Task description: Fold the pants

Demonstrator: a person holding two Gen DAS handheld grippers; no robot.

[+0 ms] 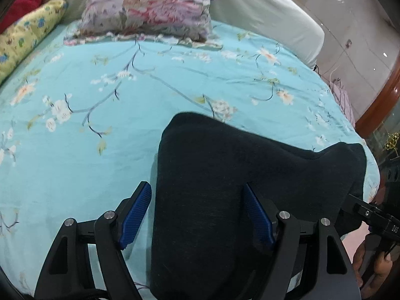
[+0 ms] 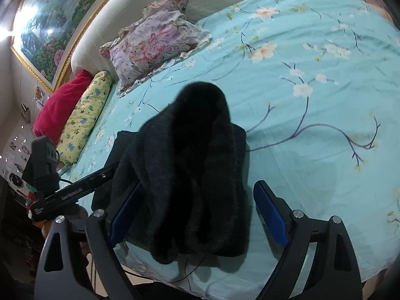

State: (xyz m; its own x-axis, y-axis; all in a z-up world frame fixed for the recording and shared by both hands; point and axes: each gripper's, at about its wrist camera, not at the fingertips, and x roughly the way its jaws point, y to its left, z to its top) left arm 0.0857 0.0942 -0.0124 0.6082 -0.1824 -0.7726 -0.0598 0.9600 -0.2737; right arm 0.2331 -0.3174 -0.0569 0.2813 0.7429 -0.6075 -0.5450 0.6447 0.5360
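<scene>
The black pants (image 1: 225, 175) lie bunched in a thick folded heap near the bed's front edge; they also show in the right wrist view (image 2: 190, 155). My left gripper (image 1: 197, 187) is open, its blue pads either side of the heap's near end, the right pad against the cloth. My right gripper (image 2: 197, 187) is open too, straddling the heap, with cloth draped over the left blue pad (image 2: 125, 215). The other gripper's black body shows in the left wrist view at the right (image 1: 375, 215) and in the right wrist view at the left (image 2: 75, 192).
The bed has a turquoise floral sheet (image 1: 100, 130). A floral pillow (image 1: 150, 7), a yellow bolster (image 1: 27, 32) and a red cushion (image 2: 60, 105) lie by the white padded headboard (image 1: 262, 12). A gold-framed painting (image 2: 50, 25) hangs above. The bed's edge is near both grippers.
</scene>
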